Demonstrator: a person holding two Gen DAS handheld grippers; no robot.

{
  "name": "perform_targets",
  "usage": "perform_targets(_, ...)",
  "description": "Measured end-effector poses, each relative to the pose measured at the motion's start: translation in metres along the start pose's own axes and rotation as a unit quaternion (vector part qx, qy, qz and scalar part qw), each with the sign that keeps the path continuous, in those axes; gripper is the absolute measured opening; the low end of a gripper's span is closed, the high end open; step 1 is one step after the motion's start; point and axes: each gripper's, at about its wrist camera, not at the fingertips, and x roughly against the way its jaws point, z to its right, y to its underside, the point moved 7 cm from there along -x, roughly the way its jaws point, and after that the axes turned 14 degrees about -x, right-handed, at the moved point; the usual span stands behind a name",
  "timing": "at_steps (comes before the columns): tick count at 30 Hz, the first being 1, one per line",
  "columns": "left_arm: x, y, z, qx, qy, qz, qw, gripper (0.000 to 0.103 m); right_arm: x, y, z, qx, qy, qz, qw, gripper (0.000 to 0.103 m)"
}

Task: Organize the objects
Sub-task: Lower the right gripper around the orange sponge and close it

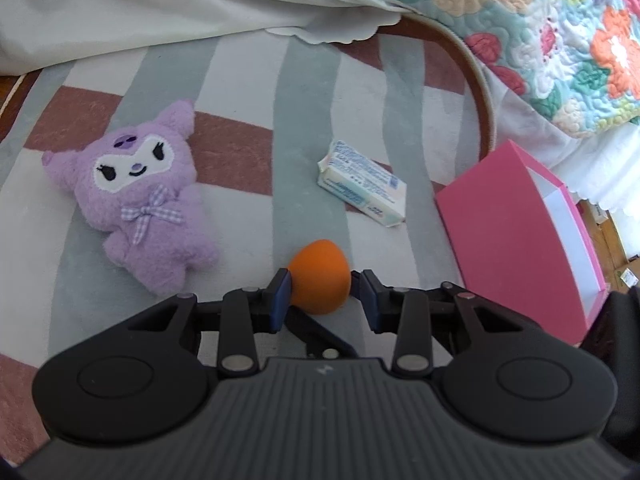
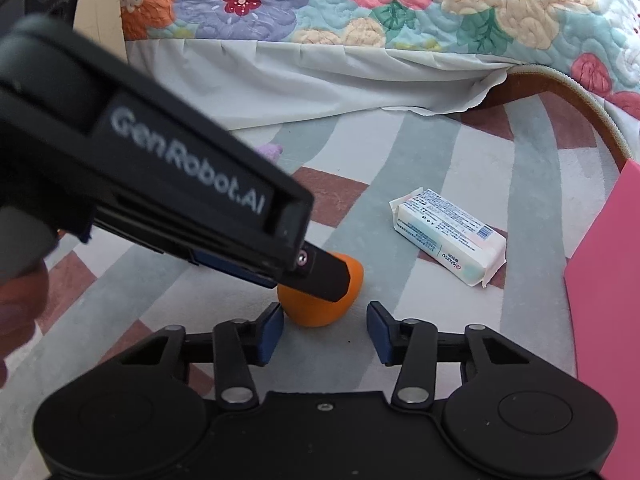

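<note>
Left gripper [image 1: 320, 284] clamps the orange sponge [image 1: 320, 282] on the rug [image 1: 248, 80]; right gripper [image 2: 325, 322] hovers unclenched just behind it.

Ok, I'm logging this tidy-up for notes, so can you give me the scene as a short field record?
surface: striped rug
left gripper: closed on orange egg-shaped sponge
right gripper: open, beside the sponge
purple plush toy: lying face up
white wrapped soap bar: on rug
pink box: open, at right
</note>
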Motion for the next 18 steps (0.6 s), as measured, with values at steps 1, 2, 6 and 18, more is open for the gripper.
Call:
perform_targets(1,-0.001,0.0,-0.001,0.0,-0.002,-0.003,1.0,0.036,0.0,0.0,-0.001,-0.001,-0.004,-0.001,1.0,0.043)
perform_targets(2,-0.003,0.001,-0.002,0.0,-0.004,-0.006,1.0,0.036,0.001,0.0,-0.002,0.0,-0.007,-0.001,1.0,0.037)
perform_targets(6,-0.003,0.005,0.001,-0.011,-0.008,-0.015,0.9998,0.036,0.004,0.003,-0.008,0.018,0.0,0.001,1.0,0.026)
perform_targets(18,0.005,-0.002,-0.012,0.018,0.007,-0.001,0.9998,0.04,0.005,-0.002,-0.004,0.054,-0.01,0.008,0.998,0.048)
